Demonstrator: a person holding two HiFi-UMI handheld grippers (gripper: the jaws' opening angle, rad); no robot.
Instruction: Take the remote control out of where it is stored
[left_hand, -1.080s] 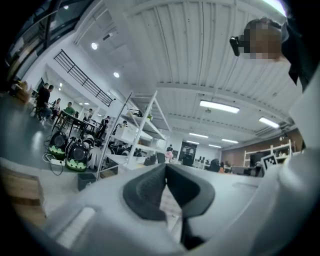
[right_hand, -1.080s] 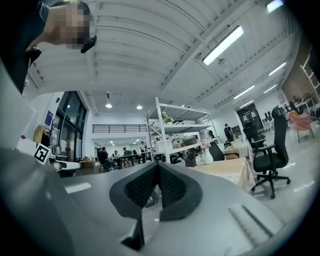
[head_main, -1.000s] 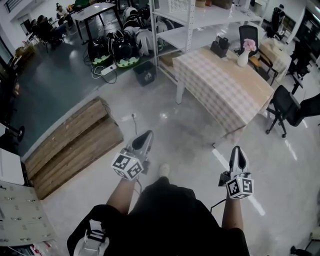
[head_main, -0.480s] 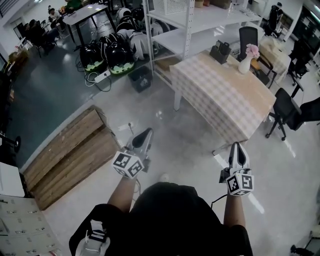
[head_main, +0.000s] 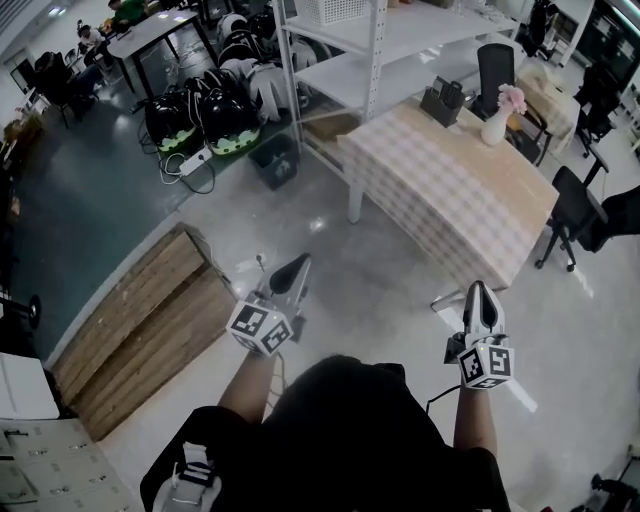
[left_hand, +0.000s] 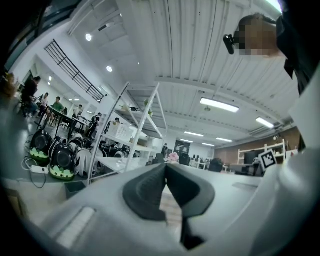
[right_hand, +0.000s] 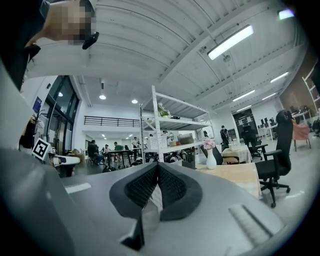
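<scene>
my left gripper (head_main: 298, 266) and right gripper (head_main: 480, 294) pinched closed, empty, dark holder (head_main: 441, 101) on table (head_main: 450, 195), contents too tiny to tell

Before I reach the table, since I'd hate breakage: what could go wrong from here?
The vase stands near the dark holder on the table; a reaching tool could tip it. The left tool and right tool are both shut and empty, so they must open before any grasp.

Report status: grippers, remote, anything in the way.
Left gripper, right gripper shut, empty. Remote not made out; dark holder on table ahead. Nothing blocking the floor between.
</scene>
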